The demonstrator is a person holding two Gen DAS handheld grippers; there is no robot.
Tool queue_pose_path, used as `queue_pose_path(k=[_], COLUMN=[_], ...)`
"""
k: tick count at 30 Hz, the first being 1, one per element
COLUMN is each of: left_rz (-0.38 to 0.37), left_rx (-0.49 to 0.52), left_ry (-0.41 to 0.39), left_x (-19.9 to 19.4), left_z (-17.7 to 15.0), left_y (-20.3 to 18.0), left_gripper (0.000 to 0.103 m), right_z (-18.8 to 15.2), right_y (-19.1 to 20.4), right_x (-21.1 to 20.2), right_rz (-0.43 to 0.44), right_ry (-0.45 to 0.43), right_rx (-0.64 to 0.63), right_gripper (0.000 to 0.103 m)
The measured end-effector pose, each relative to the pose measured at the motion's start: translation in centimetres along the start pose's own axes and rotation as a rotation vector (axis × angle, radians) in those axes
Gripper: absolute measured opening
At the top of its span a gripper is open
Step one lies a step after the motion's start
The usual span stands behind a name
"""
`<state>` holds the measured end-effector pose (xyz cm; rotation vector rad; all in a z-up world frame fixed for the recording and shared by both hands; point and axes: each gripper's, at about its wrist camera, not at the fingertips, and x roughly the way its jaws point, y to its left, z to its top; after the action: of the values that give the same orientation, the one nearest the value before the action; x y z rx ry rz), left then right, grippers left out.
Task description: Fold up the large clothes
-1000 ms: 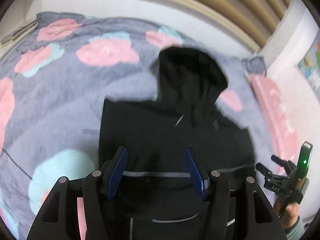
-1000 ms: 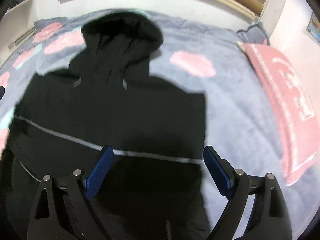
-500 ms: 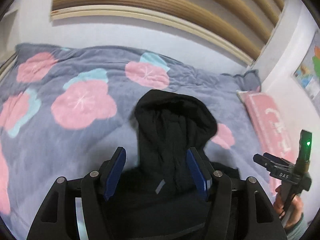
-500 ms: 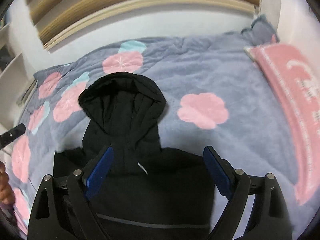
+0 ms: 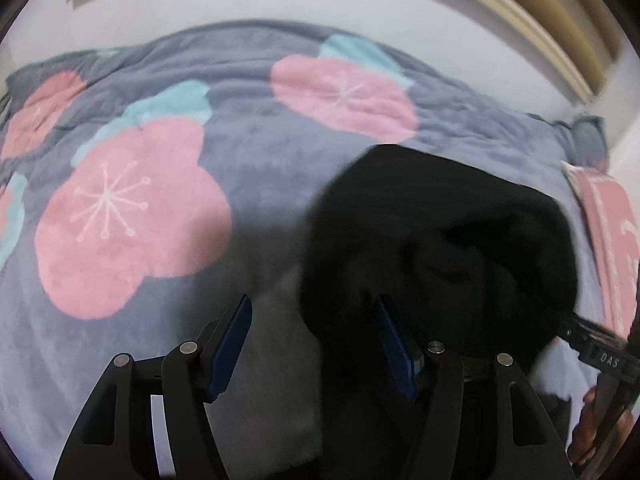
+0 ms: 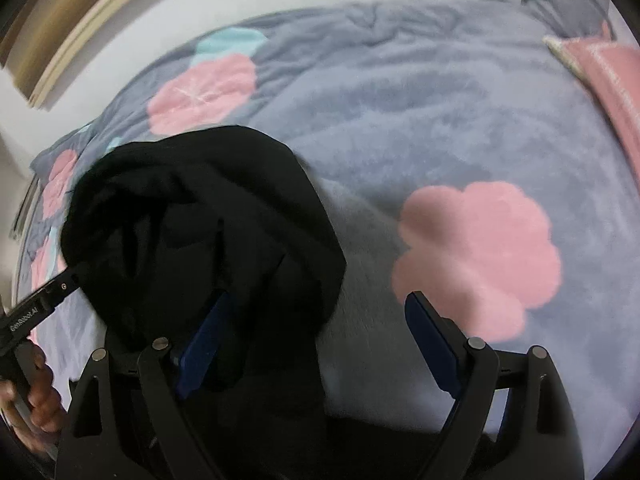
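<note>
A black hooded garment lies on a bed, and only its rounded hood shows clearly, resting on a grey-purple blanket printed with pink and pale blue flowers. In the left wrist view the hood sits right of centre, and the left gripper hovers low over its near left edge with its blue-padded fingers apart; the right-hand finger overlaps the dark cloth, the left-hand one stands over bare blanket, and nothing is pinched between them. In the right wrist view the hood sits to the left, and the right gripper straddles its near right edge. Its fingers have just been closing but stand apart, the left-hand one against the black fabric, the right-hand one over blanket near a pink flower; no cloth is clamped. Each view catches the other gripper at its edge, held in a person's hand. A pink pillow lies at the far right of the bed, and a white wall with pale wooden slats rises behind.
</note>
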<state>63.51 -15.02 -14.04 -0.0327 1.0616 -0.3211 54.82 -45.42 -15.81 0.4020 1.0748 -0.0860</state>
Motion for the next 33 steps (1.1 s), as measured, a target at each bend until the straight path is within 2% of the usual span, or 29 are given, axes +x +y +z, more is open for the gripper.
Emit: queue_pose_path(k=[1, 2, 3, 4, 7, 9, 10, 12, 13, 15, 17, 19, 21, 22, 23, 24, 27, 31, 33], left_rz=[0.006, 0.012, -0.047, -0.100, -0.357, -0.415, -0.410, -0.308, -0.239, -0.176, -0.180, -0.182, -0.171, -0.160, -0.144, -0.136, -0.172, -0.180, -0.227], left_rx=[-0.007, -0.020, -0.055, -0.099, -0.209, -0.202, -0.192, -0.149, -0.144, -0.120, -0.092, -0.078, -0.056, -0.049, -0.040, -0.030, -0.021, 0.031, 0.061], left_ry=[-0.005, -0.007, 0.019, 0.009, -0.083, -0.102, -0.093, -0.003, 0.077, 0.184, 0.150, 0.137, 0.115, 0.105, 0.085, 0.063, 0.017, -0.082, -0.119], left_x=[0.4, 0.7, 0.8, 0.2, -4.7, -6.0, -5.9, -2.7, 0.3, 4.9, 5.4, 4.1, 2.1, 1.5, 0.3, -1.2, -5.1, -8.7, -9.4], left_z=[0.3, 0.9, 1.5, 1.8, 1.6, 0.5, 0.0, -1.2, -2.0, -3.8, -4.4, -4.2, -4.3, -4.3, -4.5, -4.9, -5.3, -2.9, -1.0], left_y=[0.3, 0.8, 1.7, 2.7, 6.0, 6.8, 6.8, 6.7, 6.9, 6.9, 6.6, 6.4, 6.5, 6.7, 6.9, 7.3, 8.1, 6.6, 4.8], left_gripper=[0.045, 0.014, 0.008, 0.008, 0.009, 0.011, 0.011, 0.012, 0.012, 0.014, 0.014, 0.017, 0.029, 0.043, 0.050, 0.050, 0.050, 0.051, 0.054], right_z=[0.3, 0.7, 1.0, 1.2, 0.6, -0.6, -1.0, -1.7, -2.1, -2.8, -3.3, -3.1, -2.9, -2.9, -3.0, -3.2, -3.6, -1.6, 0.3], right_y=[-0.1, -0.3, -0.7, -1.2, -1.7, -1.4, -1.4, -1.5, -1.7, -1.9, -2.2, -2.6, -3.3, -3.7, -3.9, -4.3, -5.0, -3.8, -1.7], right_x=[0.7, 1.0, 0.1, -1.3, -6.2, -7.3, -6.9, -4.2, -2.1, 2.1, 3.8, 3.0, 1.6, 0.6, -0.3, -1.7, -5.5, -9.3, -9.8], right_rz=[0.022, 0.034, 0.040, 0.064, 0.109, 0.103, 0.096, 0.071, 0.045, 0.006, 0.006, 0.028, 0.036, 0.029, 0.026, 0.041, 0.087, 0.116, 0.156], right_ry=[0.027, 0.041, 0.009, -0.035, -0.165, -0.194, -0.186, -0.124, -0.078, 0.013, 0.042, 0.037, 0.035, 0.024, 0.018, 0.009, -0.020, -0.113, -0.140], right_rx=[0.001, 0.015, 0.028, 0.040, 0.014, -0.040, -0.044, -0.062, -0.067, -0.089, -0.084, -0.070, -0.059, -0.062, -0.065, -0.067, -0.071, -0.088, -0.102], right_gripper=[0.032, 0.009, 0.008, 0.007, 0.007, 0.007, 0.007, 0.007, 0.007, 0.009, 0.009, 0.012, 0.029, 0.035, 0.046, 0.049, 0.049, 0.054, 0.055])
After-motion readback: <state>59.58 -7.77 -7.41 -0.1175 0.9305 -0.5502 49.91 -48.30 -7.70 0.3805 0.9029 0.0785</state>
